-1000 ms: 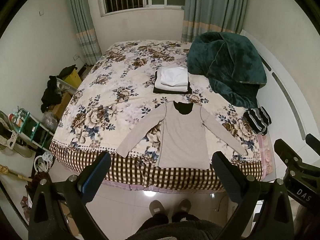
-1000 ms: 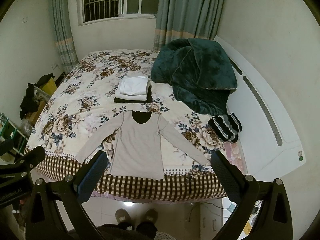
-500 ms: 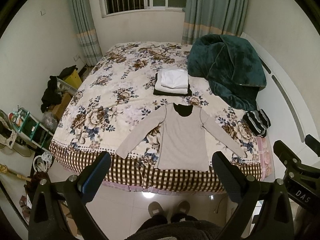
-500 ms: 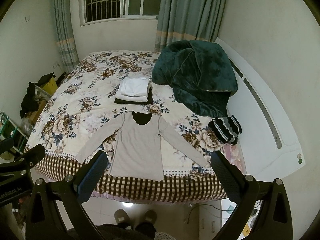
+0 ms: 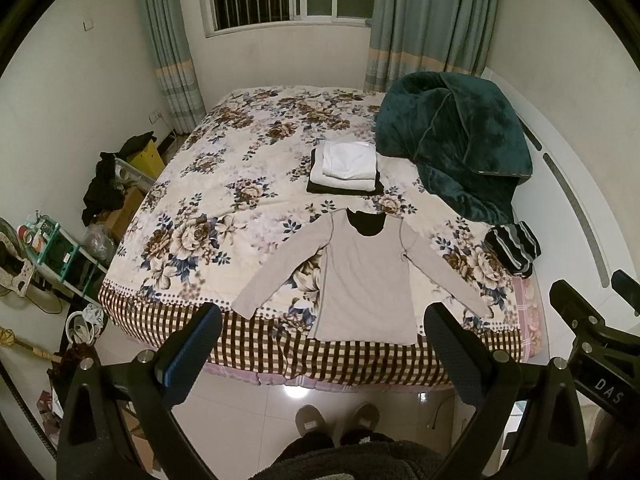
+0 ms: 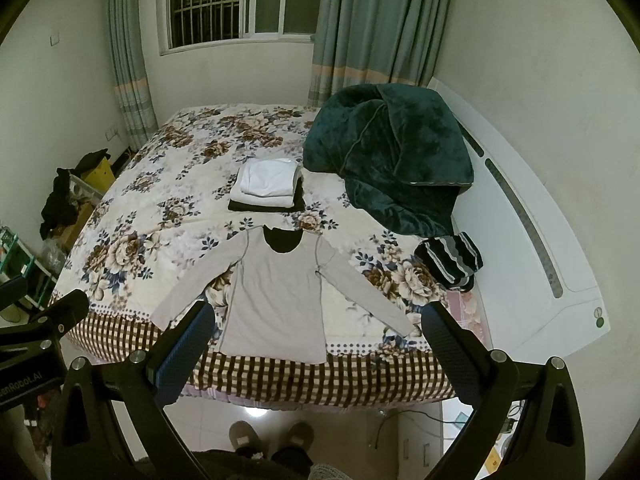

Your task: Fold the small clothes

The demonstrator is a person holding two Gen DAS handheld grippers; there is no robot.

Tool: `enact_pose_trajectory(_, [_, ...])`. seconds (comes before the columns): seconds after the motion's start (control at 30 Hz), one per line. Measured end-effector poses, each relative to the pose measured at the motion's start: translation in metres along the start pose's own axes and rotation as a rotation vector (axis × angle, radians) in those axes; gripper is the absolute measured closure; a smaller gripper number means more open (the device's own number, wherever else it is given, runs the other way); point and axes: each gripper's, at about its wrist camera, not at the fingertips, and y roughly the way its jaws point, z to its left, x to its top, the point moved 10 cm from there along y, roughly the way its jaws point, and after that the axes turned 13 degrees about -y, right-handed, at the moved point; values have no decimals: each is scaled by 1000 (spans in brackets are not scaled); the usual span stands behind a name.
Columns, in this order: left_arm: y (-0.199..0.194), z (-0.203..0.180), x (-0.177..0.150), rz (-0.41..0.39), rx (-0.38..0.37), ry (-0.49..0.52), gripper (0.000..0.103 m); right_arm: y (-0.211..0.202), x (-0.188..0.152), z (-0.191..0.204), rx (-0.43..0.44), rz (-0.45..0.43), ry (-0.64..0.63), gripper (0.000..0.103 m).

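A grey long-sleeved shirt (image 5: 366, 280) lies flat and face up on the floral bedspread (image 5: 224, 208), sleeves spread out to both sides, its hem at the checked near edge of the bed. Just beyond the shirt's dark collar sits a stack of folded clothes (image 5: 346, 170), white pieces on a black one, with a dark green blanket (image 5: 452, 140) heaped beyond and to the right of the shirt and a striped folded garment (image 5: 514, 246) off its right sleeve. The left gripper (image 5: 320, 344) and right gripper (image 6: 318, 340) both hang above the floor short of the bed, jaws spread wide and holding nothing, well apart from the shirt.
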Motion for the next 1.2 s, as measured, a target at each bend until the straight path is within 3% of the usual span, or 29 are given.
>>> enact_pose_trajectory(1.0, [-1,1,3,-16,0,1,0,9,13,5,2,2,6,0])
enact_pose_trajectory(1.1, [17,0,15,-62,37,28,0,21,19,-2,5,32,50,0])
enact_pose_trajectory(1.2, [54,-3,27,-90,84,56,0,63,23,-35,-34,98,145,0])
